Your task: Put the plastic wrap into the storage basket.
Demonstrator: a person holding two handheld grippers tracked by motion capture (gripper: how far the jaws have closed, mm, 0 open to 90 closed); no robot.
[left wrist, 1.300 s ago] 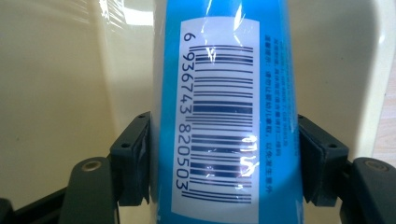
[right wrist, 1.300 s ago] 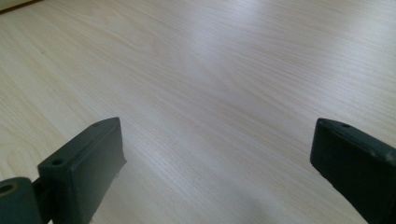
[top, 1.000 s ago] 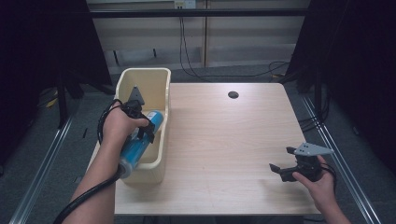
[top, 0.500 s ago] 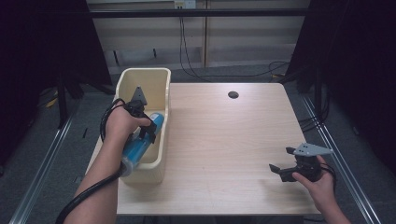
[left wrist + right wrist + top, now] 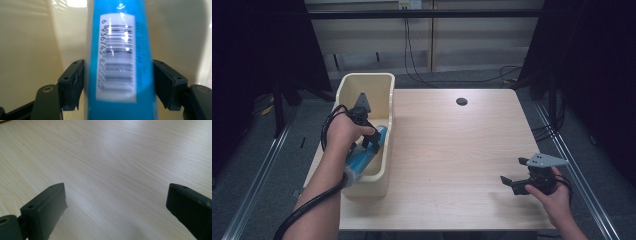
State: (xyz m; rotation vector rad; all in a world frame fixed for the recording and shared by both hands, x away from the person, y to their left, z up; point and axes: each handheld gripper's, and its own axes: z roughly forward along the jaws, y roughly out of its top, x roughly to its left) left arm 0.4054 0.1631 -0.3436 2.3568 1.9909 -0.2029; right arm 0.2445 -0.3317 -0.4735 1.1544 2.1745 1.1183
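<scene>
A blue tube (image 5: pixel 362 159) with a white barcode label lies tilted inside a cream plastic bin (image 5: pixel 390 98) at the table's left edge. My left gripper (image 5: pixel 373 142) reaches down into the bin and is shut on the tube. In the left gripper view the tube (image 5: pixel 120 62) stands between both black pads, which press its sides, with the bin's inner wall (image 5: pixel 30 37) behind. My right gripper (image 5: pixel 514 172) hovers low over the table's near right corner, open and holding nothing. In the right gripper view its jaws (image 5: pixel 115 202) are spread wide over bare wood.
The light wooden table (image 5: pixel 462 150) has a small dark cable hole (image 5: pixel 461 101) near its far edge. Black cables trail from the left gripper along the forearm. Dark curtains and floor rails flank the table on both sides.
The left hand has shifted slightly within the bin, still holding the blue tube. The right gripper has stayed where it was.
</scene>
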